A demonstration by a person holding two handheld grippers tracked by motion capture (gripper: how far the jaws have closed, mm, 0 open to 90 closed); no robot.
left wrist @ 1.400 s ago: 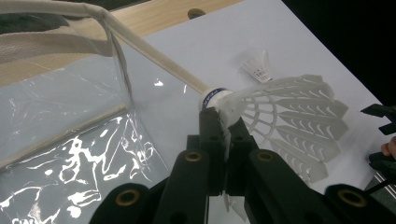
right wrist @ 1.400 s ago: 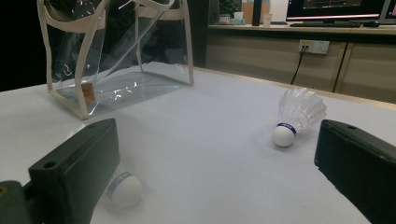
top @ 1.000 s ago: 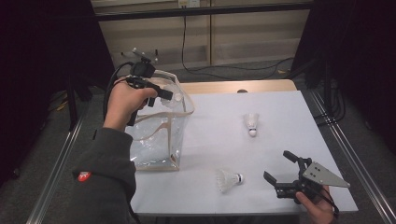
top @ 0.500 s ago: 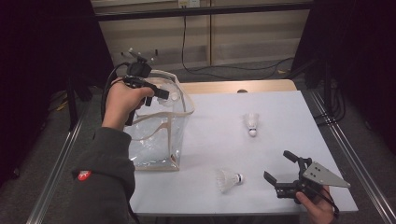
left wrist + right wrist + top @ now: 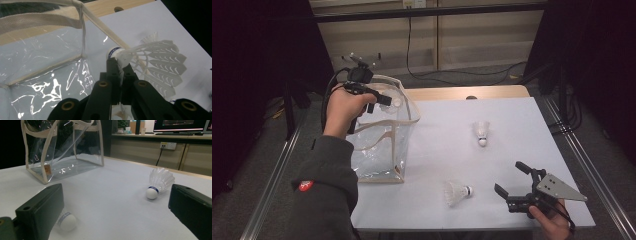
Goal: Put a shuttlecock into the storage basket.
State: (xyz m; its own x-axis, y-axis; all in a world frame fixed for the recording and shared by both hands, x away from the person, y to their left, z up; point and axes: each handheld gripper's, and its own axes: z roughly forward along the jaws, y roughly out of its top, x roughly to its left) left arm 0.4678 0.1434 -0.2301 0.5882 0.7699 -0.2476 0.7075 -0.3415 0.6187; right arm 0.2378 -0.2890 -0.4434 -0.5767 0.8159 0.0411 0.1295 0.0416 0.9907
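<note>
The left gripper (image 5: 384, 100) is clamped on a shuttlecock (image 5: 152, 62), its jaws pinching the skirt just behind the cork. It hangs over the open top of the clear bag (image 5: 382, 150), which stands at the left side of the white table (image 5: 512, 125). In the left gripper view the held shuttlecock lies tilted, cork toward the bag's cloth rim, above the bag's far right corner.

The right gripper (image 5: 512, 182) sits low at the near right corner of the table, held in a hand (image 5: 552, 222), its jaws apart with nothing between them. It points left across the table. A second shuttlecock (image 5: 458, 193) lies on its side just left of it, near the front edge. A third shuttlecock (image 5: 481, 132) rests farther off, mid-table, well apart from the bag.
</note>
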